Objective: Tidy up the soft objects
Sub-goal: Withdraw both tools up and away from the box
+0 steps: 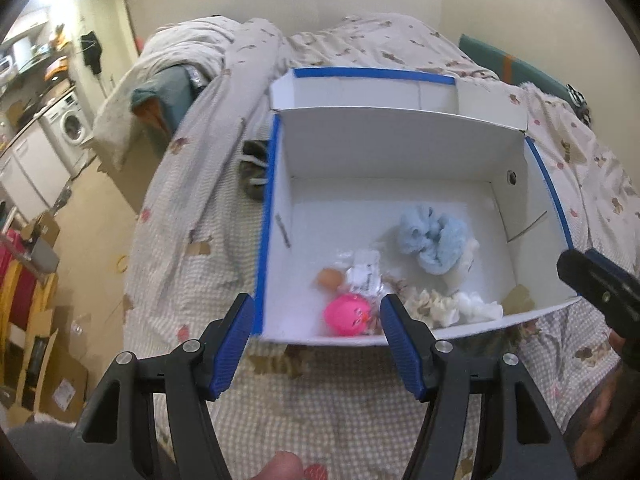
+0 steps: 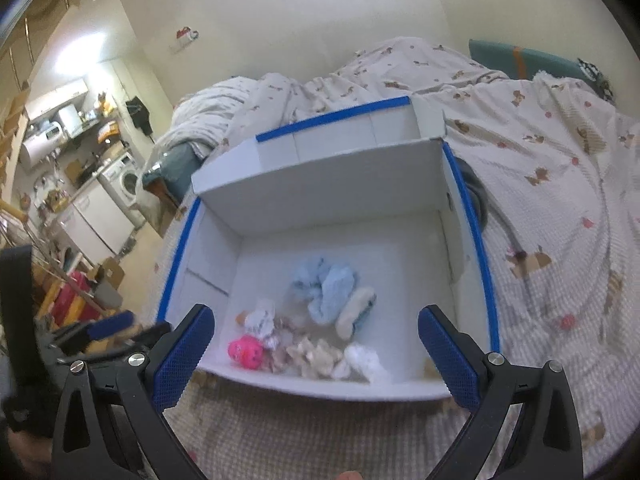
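Soft things, gathered in a white box [image 1: 400, 152] on the bed [image 1: 200, 220]: pale blue fluffy cloth [image 1: 434, 238], pink ball [image 1: 347, 314], small orange ball [image 1: 331, 279], cream and white scraps [image 1: 452, 306]. All lay toward the box's near wall.

Progress: sorting looked largely done. A dark striped item [image 1: 254, 168] lay outside the box's left wall, possibly a sock; blur prevented certainty.

Left gripper [image 1: 316, 344]: partly open, empty, short of the near wall. Right gripper [image 2: 316, 354]: wide, empty, likewise outside the box.

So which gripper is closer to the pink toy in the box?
Left. The left gripper hangs just short of the pink toy; the right gripper sits back toward the box's other side.
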Tool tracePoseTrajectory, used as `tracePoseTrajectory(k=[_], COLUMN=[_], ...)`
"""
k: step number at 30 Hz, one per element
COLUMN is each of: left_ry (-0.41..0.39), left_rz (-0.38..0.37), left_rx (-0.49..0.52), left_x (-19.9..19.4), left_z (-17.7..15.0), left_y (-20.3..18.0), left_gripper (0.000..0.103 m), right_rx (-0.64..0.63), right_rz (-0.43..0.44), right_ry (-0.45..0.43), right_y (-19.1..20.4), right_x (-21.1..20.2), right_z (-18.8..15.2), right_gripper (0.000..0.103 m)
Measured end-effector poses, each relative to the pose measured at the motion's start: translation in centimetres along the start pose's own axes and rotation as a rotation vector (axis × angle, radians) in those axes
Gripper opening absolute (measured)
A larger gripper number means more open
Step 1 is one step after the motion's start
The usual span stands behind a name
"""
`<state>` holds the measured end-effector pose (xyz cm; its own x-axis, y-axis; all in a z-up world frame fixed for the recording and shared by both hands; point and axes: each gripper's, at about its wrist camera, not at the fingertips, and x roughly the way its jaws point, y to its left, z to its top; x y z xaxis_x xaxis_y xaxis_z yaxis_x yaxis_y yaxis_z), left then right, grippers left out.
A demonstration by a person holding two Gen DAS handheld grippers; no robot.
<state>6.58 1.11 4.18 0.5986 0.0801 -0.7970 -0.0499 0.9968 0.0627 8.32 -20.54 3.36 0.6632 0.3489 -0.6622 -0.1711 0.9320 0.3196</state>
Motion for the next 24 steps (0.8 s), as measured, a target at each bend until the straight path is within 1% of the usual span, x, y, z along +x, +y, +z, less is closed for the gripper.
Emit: tracePoseTrajectory(k=[3, 5, 6, 7, 8, 9, 12, 14, 15, 24], left_ry=[-0.004, -0.014, -0.023, -0.029, -0.040, -0.056, -0.107, -0.153, -0.163, -0.184], left_rz=[0.007, 0.005, -0.002, -0.010, -0.016, -0.010, 0.031, 0.023, 0.022, 0.013], left_rx=[-0.037, -0.080, -0.113, -0.138, -0.158, -0.162, -0.124, -0.109, -0.109, -0.086], left_x=[-0.8, -1.2, -1.4, -1.5, -1.6, -1.7, -2.1, -2.4, -2.5, -2.8], left_z=[-1.3, -2.0, -2.4, -2.7, -3.0, -3.2, -3.1, -3.0, -3.0, -2.8], left_y=[1.0, 1.8, 2.2, 2.6, 2.8, 2.9, 2.4, 2.3, 2.3, 1.7], left_gripper=[0.062, 0.062, 0.065, 0.075, 0.080, 0.084, 0.085, 0.089, 0.092, 0.093], right_rx=[0.004, 0.014, 0.020, 0.024, 0.025, 0.015, -0.041, -0.063, -0.071, -0.134], right_rz=[-0.032, -0.050, -0.058, -0.063, -0.071, -0.081, -0.117, -0.118, -0.119, -0.158], right_ry=[0.017, 0.031, 0.030, 0.026, 0.020, 0.014, -0.013, -0.032, -0.036, -0.105], right_y=[0.0, 0.0, 0.0, -0.1, -0.1, 0.0, 0.7, 1.1, 1.3, 2.3], right_x=[-0.4, -0.5, -0.6, -0.6, -0.7, -0.7, -0.8, -1.0, -1.0, -1.5], right_z=[-1.1, -1.8, -2.1, -2.3, -2.5, -2.6, -2.5, -2.5, -2.4, -2.3], right_gripper=[0.103, 0.103, 0.103, 0.103, 0.103, 0.103, 0.103, 0.103, 0.103, 0.103])
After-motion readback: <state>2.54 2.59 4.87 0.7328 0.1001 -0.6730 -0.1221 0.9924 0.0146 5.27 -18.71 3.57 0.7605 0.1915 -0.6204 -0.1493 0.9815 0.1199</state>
